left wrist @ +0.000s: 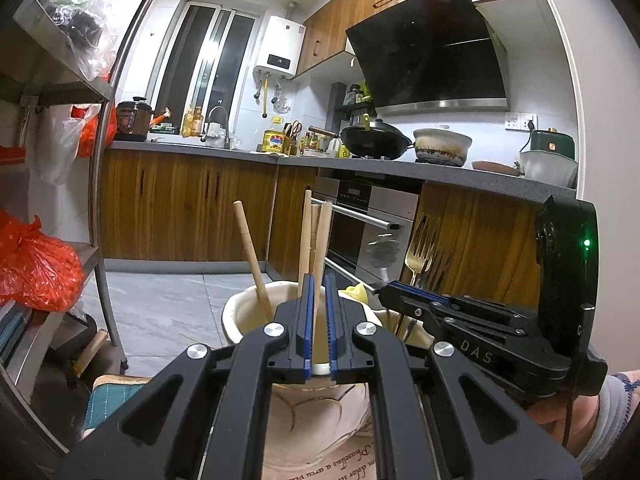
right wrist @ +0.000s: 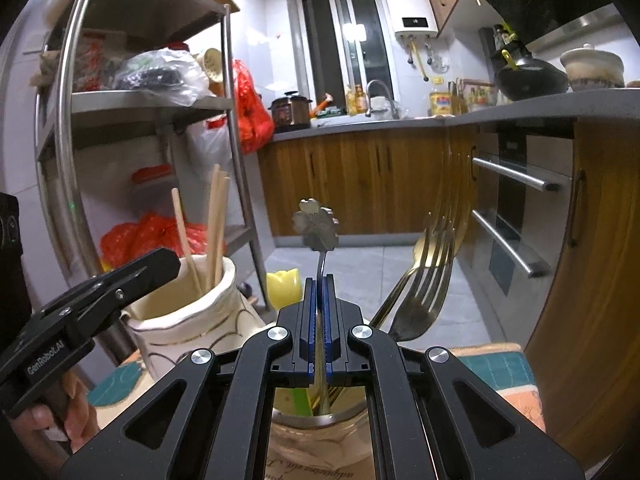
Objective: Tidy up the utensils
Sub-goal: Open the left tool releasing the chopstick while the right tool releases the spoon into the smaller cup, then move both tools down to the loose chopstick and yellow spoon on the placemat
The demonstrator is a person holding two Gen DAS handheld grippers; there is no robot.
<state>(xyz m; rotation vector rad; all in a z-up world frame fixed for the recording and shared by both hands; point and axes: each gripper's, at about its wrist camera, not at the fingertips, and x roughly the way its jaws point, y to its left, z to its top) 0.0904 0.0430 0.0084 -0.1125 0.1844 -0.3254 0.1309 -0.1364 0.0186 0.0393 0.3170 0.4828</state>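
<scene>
My left gripper [left wrist: 319, 280] is shut on the near rim [left wrist: 320, 369] of a cream ceramic holder [left wrist: 248, 304] with several wooden chopsticks [left wrist: 252, 256] standing in it. My right gripper [right wrist: 319, 280] is shut on the thin stem of a silver utensil with a flower-shaped end [right wrist: 316, 226], upright over a glass jar [right wrist: 320, 436]. The jar holds gold forks [right wrist: 424, 280] and a yellow tulip-shaped piece [right wrist: 282, 288]. The ceramic holder [right wrist: 180, 312] stands left of the jar. The right gripper [left wrist: 380, 289] shows in the left wrist view, the forks [left wrist: 420, 248] behind it.
A steel shelf rack [right wrist: 152, 100] with plastic bags stands on the left. Wooden cabinets and an oven [right wrist: 516, 216] are on the right. A patterned mat [right wrist: 500, 364] lies under the containers. The counter [left wrist: 360, 160] carries a wok, pots and bottles.
</scene>
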